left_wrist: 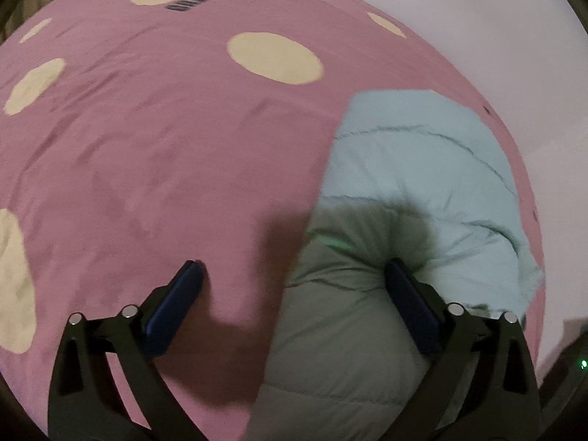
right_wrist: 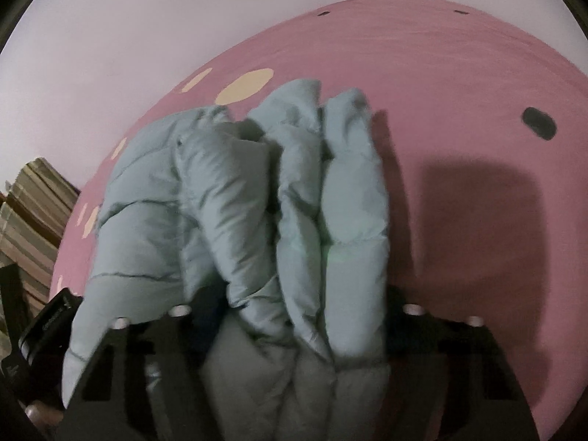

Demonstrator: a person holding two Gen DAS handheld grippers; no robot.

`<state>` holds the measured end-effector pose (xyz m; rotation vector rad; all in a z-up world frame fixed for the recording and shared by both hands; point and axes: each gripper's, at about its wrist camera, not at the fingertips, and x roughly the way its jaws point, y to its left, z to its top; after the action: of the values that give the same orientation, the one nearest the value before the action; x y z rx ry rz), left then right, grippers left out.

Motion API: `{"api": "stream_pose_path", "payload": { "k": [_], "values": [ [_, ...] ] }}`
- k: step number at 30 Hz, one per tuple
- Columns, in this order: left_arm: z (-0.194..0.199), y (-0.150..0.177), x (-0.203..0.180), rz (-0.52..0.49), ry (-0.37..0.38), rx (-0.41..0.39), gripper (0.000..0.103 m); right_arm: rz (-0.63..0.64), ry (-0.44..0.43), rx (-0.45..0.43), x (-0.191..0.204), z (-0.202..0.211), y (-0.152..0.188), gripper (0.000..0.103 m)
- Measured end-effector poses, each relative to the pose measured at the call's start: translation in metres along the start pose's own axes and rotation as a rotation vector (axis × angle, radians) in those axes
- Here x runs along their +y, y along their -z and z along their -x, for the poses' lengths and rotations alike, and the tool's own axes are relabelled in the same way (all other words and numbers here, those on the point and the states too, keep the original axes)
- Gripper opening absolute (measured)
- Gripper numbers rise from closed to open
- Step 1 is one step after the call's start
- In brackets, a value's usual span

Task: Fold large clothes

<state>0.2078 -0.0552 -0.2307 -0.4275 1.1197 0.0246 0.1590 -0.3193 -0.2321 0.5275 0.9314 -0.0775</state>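
Observation:
A pale blue quilted puffer jacket (left_wrist: 415,183) lies folded on a pink bed cover with cream dots (left_wrist: 147,128). My left gripper (left_wrist: 294,279) is open above the cover; its right finger (left_wrist: 411,305) rests against the jacket's near end and its left finger (left_wrist: 176,301) is over bare cover. In the right wrist view the jacket (right_wrist: 257,202) is bunched into thick folds that fill the space between my right gripper's (right_wrist: 294,316) jaws. The jaws stand wide and their pads are hidden by the fabric, so their grip is unclear.
A pale wall (right_wrist: 110,36) stands behind the bed. Striped fabric (right_wrist: 33,205) shows at the left edge of the right wrist view. The pink cover (right_wrist: 459,147) extends right of the jacket, with a dark spot (right_wrist: 539,123) on it.

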Motion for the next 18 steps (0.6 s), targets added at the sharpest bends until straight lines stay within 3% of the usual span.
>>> {"api": "stream_pose_path", "payload": {
  "k": [1, 3, 4, 9, 18],
  "values": [
    [0.000, 0.001, -0.002, -0.012, 0.018, 0.007, 0.084, 0.006, -0.001, -0.002, 0.002, 0.000, 0.001, 0.052],
    [0.001, 0.002, -0.009, -0.039, 0.109, 0.032, 0.052, 0.003, -0.026, -0.002, 0.003, 0.001, 0.003, 0.041],
    [0.002, 0.003, -0.014, -0.055, 0.121, 0.040, 0.045, 0.001, -0.046, 0.002, 0.004, 0.001, 0.004, 0.036],
    [0.008, 0.006, -0.020, -0.088, 0.127, 0.018, 0.037, 0.022, -0.065, -0.017, 0.012, 0.009, 0.006, 0.026],
    [0.050, -0.005, -0.007, -0.078, 0.139, -0.073, 0.029, 0.077, -0.147, -0.049, 0.051, 0.014, -0.002, 0.023]
  ]
}}
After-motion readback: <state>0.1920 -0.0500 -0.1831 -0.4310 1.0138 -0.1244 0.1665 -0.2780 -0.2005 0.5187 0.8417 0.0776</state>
